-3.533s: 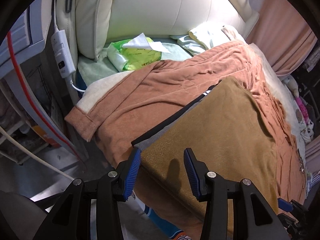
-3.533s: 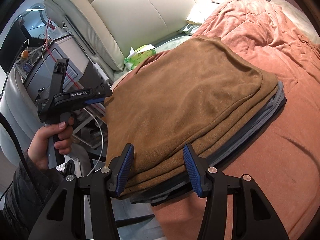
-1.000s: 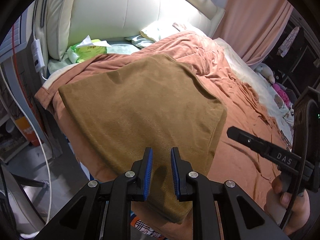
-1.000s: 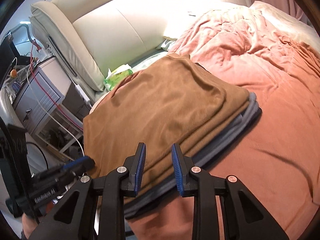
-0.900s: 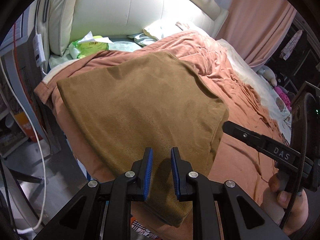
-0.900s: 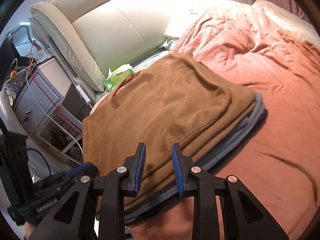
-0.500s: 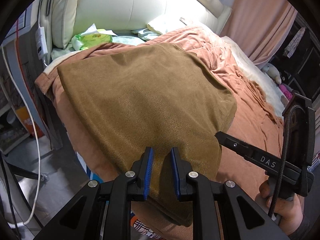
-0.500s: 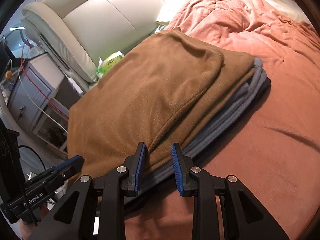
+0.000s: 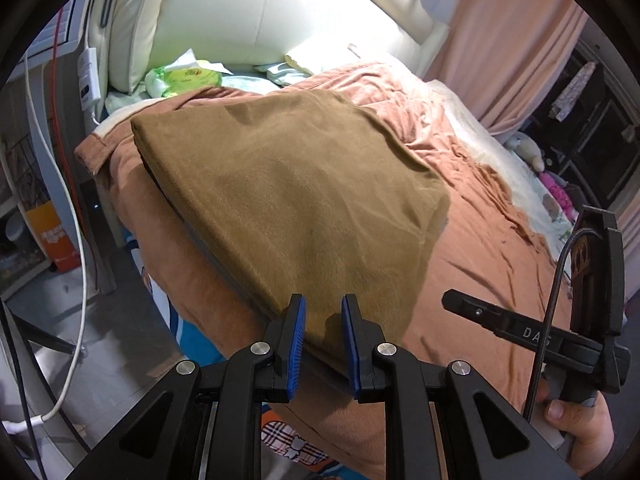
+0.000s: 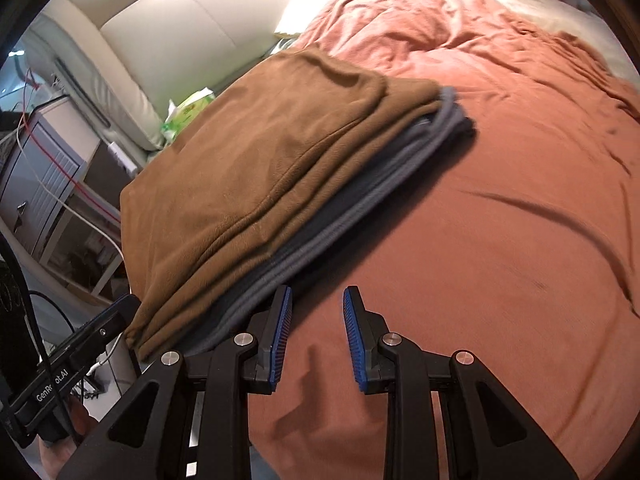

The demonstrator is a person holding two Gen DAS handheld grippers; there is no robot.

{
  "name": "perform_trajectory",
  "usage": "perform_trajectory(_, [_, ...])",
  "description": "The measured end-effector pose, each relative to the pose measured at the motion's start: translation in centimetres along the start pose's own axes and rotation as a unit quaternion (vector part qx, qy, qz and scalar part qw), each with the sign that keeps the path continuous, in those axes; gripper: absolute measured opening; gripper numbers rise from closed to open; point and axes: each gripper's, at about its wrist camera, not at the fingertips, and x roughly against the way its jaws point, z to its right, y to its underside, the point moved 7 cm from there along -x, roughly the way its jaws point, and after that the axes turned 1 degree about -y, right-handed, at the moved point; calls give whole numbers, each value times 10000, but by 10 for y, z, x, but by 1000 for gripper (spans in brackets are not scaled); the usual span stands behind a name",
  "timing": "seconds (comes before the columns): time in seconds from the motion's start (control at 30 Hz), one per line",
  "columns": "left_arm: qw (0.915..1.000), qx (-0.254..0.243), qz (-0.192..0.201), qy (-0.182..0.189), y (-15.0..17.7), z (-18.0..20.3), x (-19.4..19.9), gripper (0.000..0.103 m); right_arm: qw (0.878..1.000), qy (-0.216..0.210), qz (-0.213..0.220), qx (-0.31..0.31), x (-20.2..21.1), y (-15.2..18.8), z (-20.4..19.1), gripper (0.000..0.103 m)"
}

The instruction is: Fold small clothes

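Jaws of the left gripper (image 9: 322,341) stand narrow, the blue pads set either side of the near edge of the brown garment (image 9: 296,184); whether they pinch the cloth or only frame it I cannot tell from this view. Jaws of the right gripper (image 10: 316,340) stand moderately apart with nothing between them, hovering over bare bedspread just beside the near corner of the pile.

That brown garment lies folded flat on the bed, near its edge by the headboard. Seen from the right wrist, it is the top of a stack: several brown layers (image 10: 272,152) sit over folded grey clothes (image 10: 360,192), whose ribbed edges stick out along the side facing the camera.

Under the stack spreads a rust-pink bedspread (image 10: 500,208), rumpled further off. A cream padded headboard (image 9: 256,12) rises behind, and a green packet (image 9: 192,78) with a white sheet poking out lies at its foot, well apart from the stack. A white cable (image 9: 76,208) hangs down beside the bed.

From the left wrist, the person's right hand (image 9: 576,428) shows at lower right, wrapped around the handle of the other gripper.
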Motion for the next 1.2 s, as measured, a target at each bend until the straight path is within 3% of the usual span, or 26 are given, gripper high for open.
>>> perform_trajectory(0.1, [9996, -10, -10, 273, 2, 5, 11, 19, 9999, 82, 133, -66, 24, 3, 0, 24])
perform_trajectory(0.27, [9988, -316, 86, 356, 4, 21, 41, 19, 9985, 96, 499, -202, 72, 11, -4, 24])
perform_trajectory(0.33, [9988, -350, 109, 338, 6, 26, 53, 32, 9978, 124, 613, -224, 93, 16, -5, 24])
perform_trajectory(0.43, [9978, -532, 262, 305, 5, 39, 73, 41, 9965, 181, 790, -204, 123, 25, -4, 24])
perform_trajectory(0.5, [9973, -606, 319, 271, 5, 47, 83, 50, 9957, 249, 866, -206, 140, 34, -2, 35])
perform_trajectory(0.57, [9972, -601, 348, 283, 7, 53, 94, 67, 9945, 365, 947, -260, 161, 46, 4, 63])
perform_trajectory(0.63, [9970, -600, 426, 242, 9, 59, 105, 90, 9930, 459, 1046, -307, 182, 57, 8, 70])
perform_trajectory(0.7, [9966, -591, 527, 205, 11, 63, 116, 103, 9914, 576, 1134, -300, 202, 68, 11, 78])
perform_trajectory(0.73, [9963, -608, 592, 168, 11, 65, 122, 103, 9902, 663, 1189, -300, 214, 75, 13, 86])
perform_trajectory(0.9, [9938, -896, 650, 83, 20, 83, 144, 103, 9852, 803, 1466, -393, 257, 107, 17, 94])
perform_trajectory(0.97, [9923, -1047, 651, 78, 26, 93, 152, 103, 9834, 796, 1560, -467, 271, 123, 17, 103])
perform_trajectory(1.2, [9869, -1392, 794, 198, 48, 119, 184, 103, 9798, 834, 1740, -536, 309, 162, 15, 103])
